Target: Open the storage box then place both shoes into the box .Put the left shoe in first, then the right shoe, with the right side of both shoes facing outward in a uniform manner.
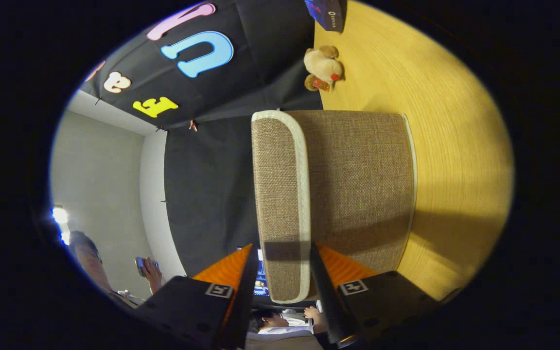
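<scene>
The view is rolled on its side. The storage box (pixel 358 184) is brown woven fabric with white piping and stands on the wooden table (pixel 455 146). Its lid (pixel 280 184) sits flat on top with a white-trimmed rim. My gripper (pixel 282 255) is open and straddles the lid's near end. One finger (pixel 241 272) lies on the lid's top side with a thin gap to it. The other finger (pixel 323 277) lies against the white rim, on the box's wall side. The lid looks closed on the box.
A beige plush toy (pixel 323 67) with a red tag lies on the table beyond the box. A dark blue carton (pixel 327 13) stands further off. A person with a handheld device (pixel 141 265) sits off the table's side, and another person's hand (pixel 311 313) shows behind my fingers.
</scene>
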### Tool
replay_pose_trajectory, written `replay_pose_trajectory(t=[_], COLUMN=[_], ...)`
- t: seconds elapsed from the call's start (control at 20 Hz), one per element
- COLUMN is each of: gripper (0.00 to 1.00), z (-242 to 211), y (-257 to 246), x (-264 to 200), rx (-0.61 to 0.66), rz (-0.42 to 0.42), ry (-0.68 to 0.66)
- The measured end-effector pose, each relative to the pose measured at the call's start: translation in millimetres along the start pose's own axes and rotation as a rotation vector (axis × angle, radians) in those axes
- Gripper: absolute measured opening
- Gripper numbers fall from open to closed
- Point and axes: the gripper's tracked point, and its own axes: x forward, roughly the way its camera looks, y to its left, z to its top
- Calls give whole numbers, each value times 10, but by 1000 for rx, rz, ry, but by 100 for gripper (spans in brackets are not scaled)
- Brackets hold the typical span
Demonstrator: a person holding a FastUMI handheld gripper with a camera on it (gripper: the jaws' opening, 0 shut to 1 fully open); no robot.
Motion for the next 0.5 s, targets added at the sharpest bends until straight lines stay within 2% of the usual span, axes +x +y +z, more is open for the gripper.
replay_pose_trajectory(t=[0.1,0.2,0.25,0.5], gripper=[35,5,5,5], z=[24,2,17,33], y=[9,221,347,851], x=[26,29,25,188], rx=[-7,0,-8,-92], rz=[7,55,77,78], ry=[-16,-18,-21,-67])
